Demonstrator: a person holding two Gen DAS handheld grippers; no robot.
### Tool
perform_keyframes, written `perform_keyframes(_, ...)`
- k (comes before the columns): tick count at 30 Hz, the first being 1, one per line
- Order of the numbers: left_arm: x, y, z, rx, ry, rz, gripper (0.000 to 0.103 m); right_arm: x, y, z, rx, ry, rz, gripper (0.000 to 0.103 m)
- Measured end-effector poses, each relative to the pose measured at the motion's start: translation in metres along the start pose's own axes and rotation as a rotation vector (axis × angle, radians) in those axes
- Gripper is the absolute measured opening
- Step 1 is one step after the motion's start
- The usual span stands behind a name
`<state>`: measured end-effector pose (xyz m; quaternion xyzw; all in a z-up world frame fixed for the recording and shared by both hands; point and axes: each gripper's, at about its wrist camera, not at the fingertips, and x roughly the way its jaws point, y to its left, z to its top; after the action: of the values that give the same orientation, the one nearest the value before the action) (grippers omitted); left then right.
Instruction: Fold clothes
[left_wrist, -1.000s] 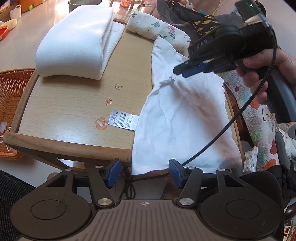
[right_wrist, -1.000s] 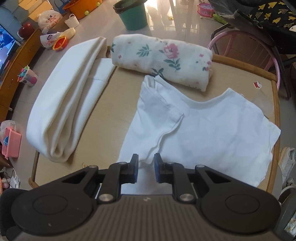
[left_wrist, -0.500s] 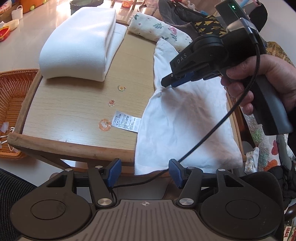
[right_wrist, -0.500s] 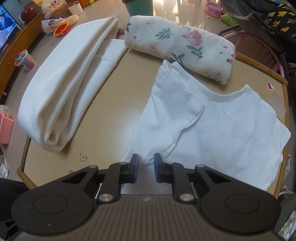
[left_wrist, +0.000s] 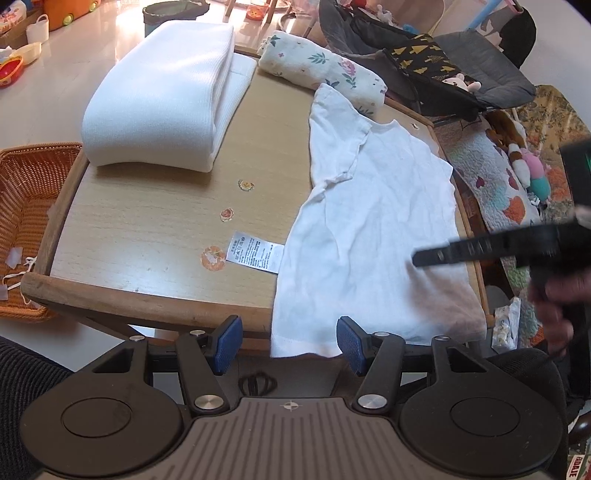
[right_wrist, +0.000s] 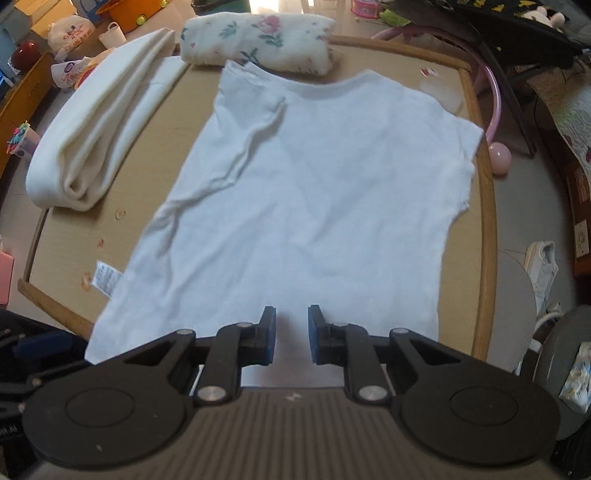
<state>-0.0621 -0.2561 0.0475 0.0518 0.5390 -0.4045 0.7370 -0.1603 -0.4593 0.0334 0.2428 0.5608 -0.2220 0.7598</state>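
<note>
Bare wooden table (left_wrist: 155, 221) lies open between the folded white blanket (left_wrist: 162, 92) at far left and the white shirt (left_wrist: 373, 229) on the right. A floral bundle (left_wrist: 325, 70) blocks the far edge; a wicker basket (left_wrist: 26, 206) stands off the left side.

White T-shirt (right_wrist: 314, 192) lies spread flat on the wooden table (right_wrist: 480, 221), one sleeve folded inward, hem nearest the camera, care label (right_wrist: 105, 282) protruding at its left edge. Right gripper (right_wrist: 291, 334) hangs above the hem, jaws slightly apart with nothing between them. Folded white towel (right_wrist: 96, 136) lies at left; rolled floral cloth (right_wrist: 258, 40) touches the collar end.
</note>
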Motion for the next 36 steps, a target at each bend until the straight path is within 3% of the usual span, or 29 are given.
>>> perform_keyframes(9, -0.005, -0.007, -0.007, 0.008, -0.006, 0.027, 0.058, -0.008, -0.009, -0.037, 0.013, -0.030, -0.011, 0.019)
perform_keyframes(16, -0.011, -0.013, -0.005, 0.014, -0.031, 0.029, 0.058, -0.036, -0.055, -0.038, 0.174, -0.138, -0.048, 0.019)
perform_keyframes(25, -0.016, -0.012, -0.012, -0.003, -0.018, 0.010, 0.058, -0.058, -0.133, -0.005, 0.343, -0.207, -0.027, 0.019)
perform_keyframes(36, -0.015, -0.017, -0.011, 0.015, 0.018, 0.039, 0.058, -0.016, -0.135, 0.060, 0.379, -0.107, -0.049, 0.019)
